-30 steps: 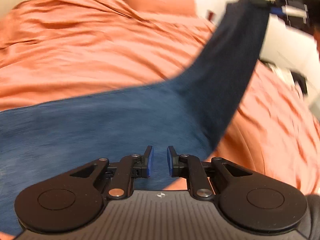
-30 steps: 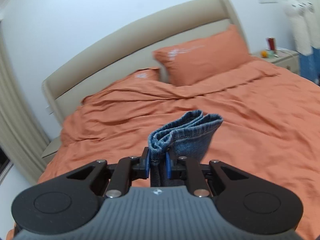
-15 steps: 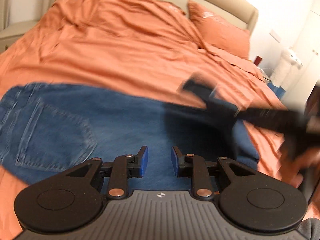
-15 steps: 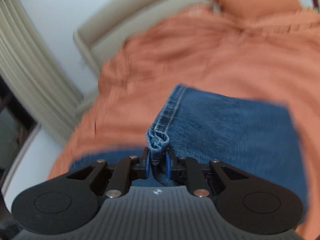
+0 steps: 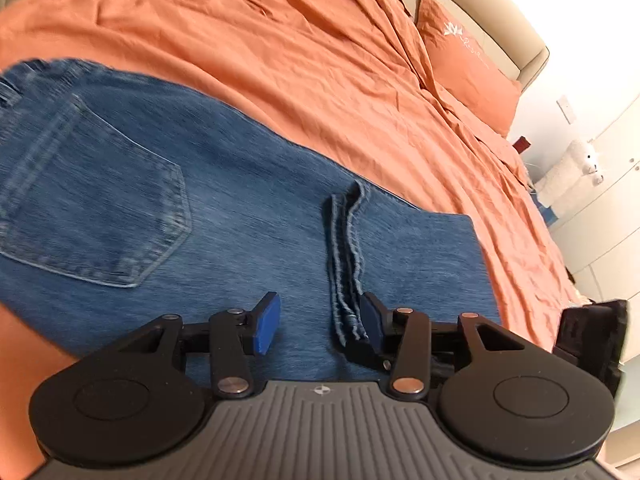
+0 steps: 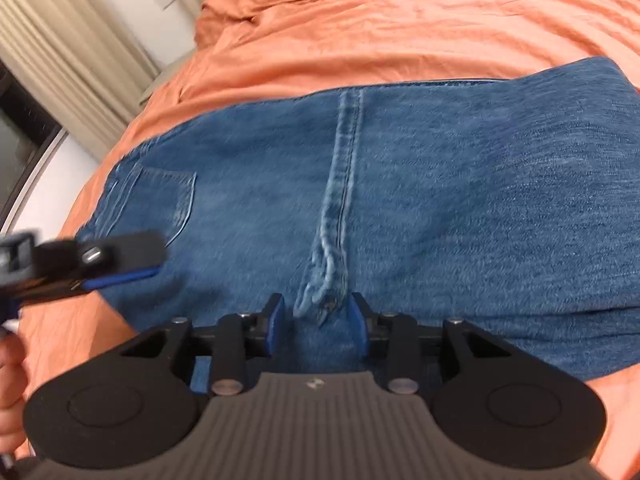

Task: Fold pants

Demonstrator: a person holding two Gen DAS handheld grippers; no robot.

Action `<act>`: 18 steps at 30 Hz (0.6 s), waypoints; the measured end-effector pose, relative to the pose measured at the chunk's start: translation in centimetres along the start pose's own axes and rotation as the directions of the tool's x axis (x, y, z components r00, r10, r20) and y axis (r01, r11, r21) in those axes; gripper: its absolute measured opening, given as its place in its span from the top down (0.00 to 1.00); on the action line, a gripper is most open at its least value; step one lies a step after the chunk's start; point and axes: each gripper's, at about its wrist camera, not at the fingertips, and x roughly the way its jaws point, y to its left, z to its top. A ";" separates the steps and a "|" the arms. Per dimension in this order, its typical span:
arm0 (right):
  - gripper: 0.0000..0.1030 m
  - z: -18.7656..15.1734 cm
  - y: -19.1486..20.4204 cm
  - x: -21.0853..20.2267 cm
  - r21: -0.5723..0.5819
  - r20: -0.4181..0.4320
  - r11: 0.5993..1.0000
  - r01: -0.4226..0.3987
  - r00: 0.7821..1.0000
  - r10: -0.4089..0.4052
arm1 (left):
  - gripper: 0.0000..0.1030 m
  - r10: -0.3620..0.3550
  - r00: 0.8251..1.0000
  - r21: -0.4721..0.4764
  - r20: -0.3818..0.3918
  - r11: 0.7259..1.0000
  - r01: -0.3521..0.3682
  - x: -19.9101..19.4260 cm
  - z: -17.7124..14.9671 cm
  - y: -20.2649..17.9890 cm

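Blue jeans [image 5: 240, 208] lie flat on the orange bed, the legs folded back over the seat; the leg hems [image 5: 344, 256] rest across the middle, a back pocket [image 5: 92, 200] shows at left. My left gripper [image 5: 318, 322] is open just above the denim, its right finger beside the hems. In the right wrist view the jeans [image 6: 440, 208] fill the frame and the hem band [image 6: 340, 200] runs toward my right gripper [image 6: 318, 326], which is open with the hem end lying loose between its jaws. The left gripper also shows in the right wrist view [image 6: 100, 268] at left.
The orange duvet [image 5: 320, 60] covers the bed, with an orange pillow [image 5: 464, 64] and beige headboard [image 5: 500, 20] at the far right. White drawers [image 5: 600, 208] stand beside the bed. Curtains [image 6: 72, 52] hang at the left in the right wrist view.
My right gripper carried the leg hems over onto the seat of the jeans, lowered them and opened. My left gripper opened wider and now sits beside the laid-down hems.
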 end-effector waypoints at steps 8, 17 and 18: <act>0.63 0.8 -4.4 -7.2 -0.044 0.110 0.997 0.067 0.992 -0.062 | 0.36 -0.114 0.992 -0.134 -0.045 0.985 0.107 5.9 1.8 0.8; 0.72 -2.9 -14.5 -14.6 0.066 0.268 0.945 0.321 0.906 -0.327 | 0.62 -0.116 0.992 -0.174 -0.047 0.979 0.106 11.6 2.6 0.6; 0.75 -3.4 -15.4 -15.0 0.090 0.268 0.937 0.339 0.898 -0.350 | 0.79 -0.084 0.995 -0.154 -0.049 0.985 0.076 11.7 2.7 0.2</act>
